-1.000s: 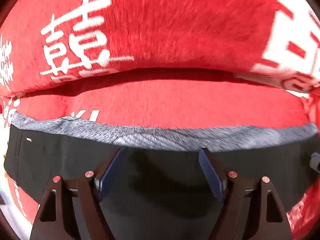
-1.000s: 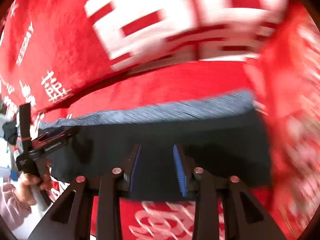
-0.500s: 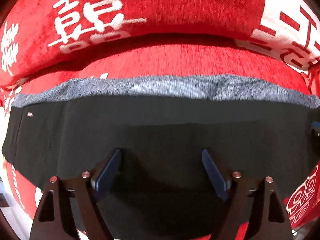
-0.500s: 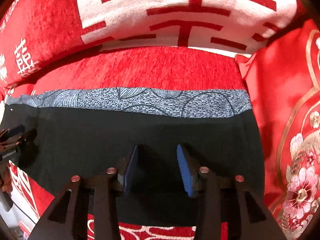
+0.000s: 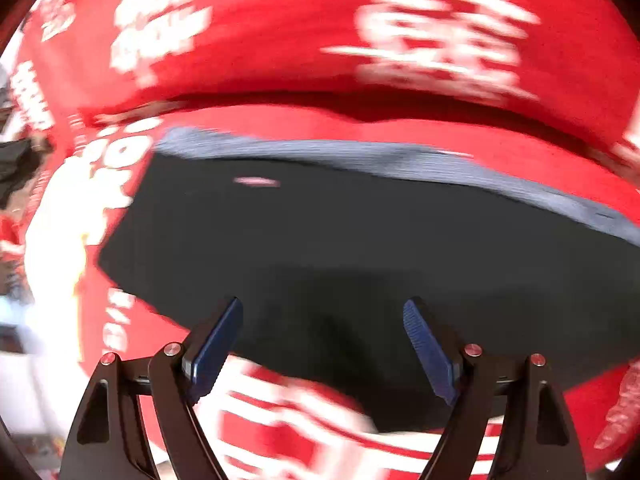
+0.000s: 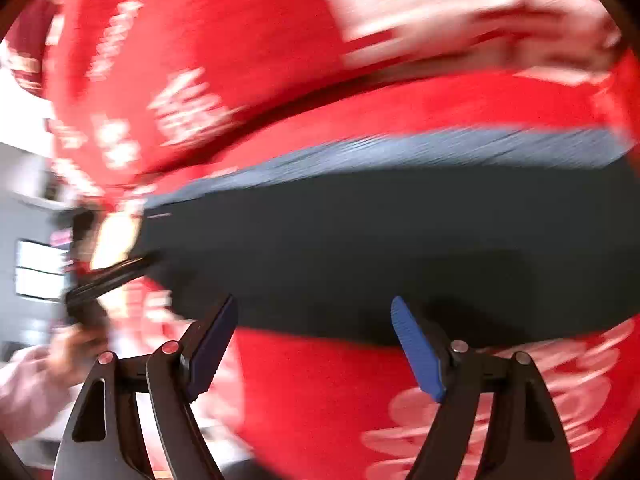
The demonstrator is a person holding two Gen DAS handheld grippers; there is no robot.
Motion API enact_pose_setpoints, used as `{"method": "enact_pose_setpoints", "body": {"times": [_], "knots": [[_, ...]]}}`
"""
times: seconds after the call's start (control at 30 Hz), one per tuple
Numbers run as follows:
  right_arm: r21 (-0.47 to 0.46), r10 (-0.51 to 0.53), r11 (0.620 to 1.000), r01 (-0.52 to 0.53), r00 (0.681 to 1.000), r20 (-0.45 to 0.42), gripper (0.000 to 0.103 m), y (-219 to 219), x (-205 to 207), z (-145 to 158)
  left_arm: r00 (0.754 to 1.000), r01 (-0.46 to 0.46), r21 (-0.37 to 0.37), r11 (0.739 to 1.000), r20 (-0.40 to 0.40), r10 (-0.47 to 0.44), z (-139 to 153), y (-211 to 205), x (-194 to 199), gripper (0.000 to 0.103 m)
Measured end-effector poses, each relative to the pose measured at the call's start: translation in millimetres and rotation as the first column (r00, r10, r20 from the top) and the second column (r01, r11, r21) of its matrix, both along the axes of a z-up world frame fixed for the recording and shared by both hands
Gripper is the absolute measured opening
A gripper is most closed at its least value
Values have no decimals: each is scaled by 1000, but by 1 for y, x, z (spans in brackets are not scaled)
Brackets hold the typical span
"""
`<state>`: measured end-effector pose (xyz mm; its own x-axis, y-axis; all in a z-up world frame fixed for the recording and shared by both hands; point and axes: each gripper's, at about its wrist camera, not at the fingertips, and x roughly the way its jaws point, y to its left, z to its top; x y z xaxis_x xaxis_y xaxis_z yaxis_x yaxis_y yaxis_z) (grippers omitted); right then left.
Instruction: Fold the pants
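Pants (image 5: 360, 248) lie flat on red cover (image 5: 280, 60).

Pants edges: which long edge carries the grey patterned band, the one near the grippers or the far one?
The far edge: the grey band runs along the black pants toward the red cushion; the near edge is plain black.

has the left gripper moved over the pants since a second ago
Yes. The left gripper has slid toward the left end of the black pants: their left edge, earlier at the frame's margin, now lies well inside the view, with red cover showing beyond it.
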<state>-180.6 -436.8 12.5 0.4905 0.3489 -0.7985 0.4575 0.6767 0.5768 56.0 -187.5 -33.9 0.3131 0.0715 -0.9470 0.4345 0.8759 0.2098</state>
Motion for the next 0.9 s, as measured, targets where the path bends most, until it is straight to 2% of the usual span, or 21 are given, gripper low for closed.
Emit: {"method": "enact_pose_setpoints", "body": {"times": [0.07,0.1,0.17,0.2,0.23,0.3,0.5,0.53,0.57,0.63,0.7,0.77,0.87,0.9], "knots": [[176,-7,984,-3,998,61,80,48,19,-8,997,-27,57,998,70,23,-4,28,24,84],[225,-16,974,0,997,69,78,62,27,-13,996,-42,74,996,86,36,-9,42,34,84],[346,-59,938,30,996,71,69,101,47,-38,996,-57,99,993,72,50,-30,63,58,84],[374,-74,927,44,995,67,67,110,54,-48,997,-56,125,991,58,49,-41,74,66,86],[410,-95,910,63,994,57,65,122,59,-58,998,-44,82,996,42,41,-51,87,71,95],[458,-117,884,91,993,27,63,139,76,-82,999,-22,35,999,49,20,-53,94,74,96],[496,-182,854,154,983,9,60,152,85,-100,999,22,-54,998,27,-21,-56,100,81,97],[502,-208,846,179,978,2,46,148,87,-100,999,29,-61,998,27,-28,-57,101,81,97],[486,-219,852,196,976,-10,10,144,88,-98,999,33,-62,998,26,-32,-54,100,80,97],[433,-210,881,193,978,-9,8,137,96,-86,999,52,-64,997,15,-51,-50,100,80,97],[345,-158,928,140,987,24,8,140,99,-64,997,79,-65,995,11,-79,-47,99,79,97],[237,-90,967,91,996,-13,7,152,99,-57,994,108,-69,992,19,-107,-49,100,77,97],[226,-92,967,117,989,-117,4,158,83,-87,993,118,-68,991,37,-116,-48,100,73,97],[249,-103,960,126,989,-104,4,156,80,-91,993,118,-63,991,39,-115,-48,100,73,97]]}}
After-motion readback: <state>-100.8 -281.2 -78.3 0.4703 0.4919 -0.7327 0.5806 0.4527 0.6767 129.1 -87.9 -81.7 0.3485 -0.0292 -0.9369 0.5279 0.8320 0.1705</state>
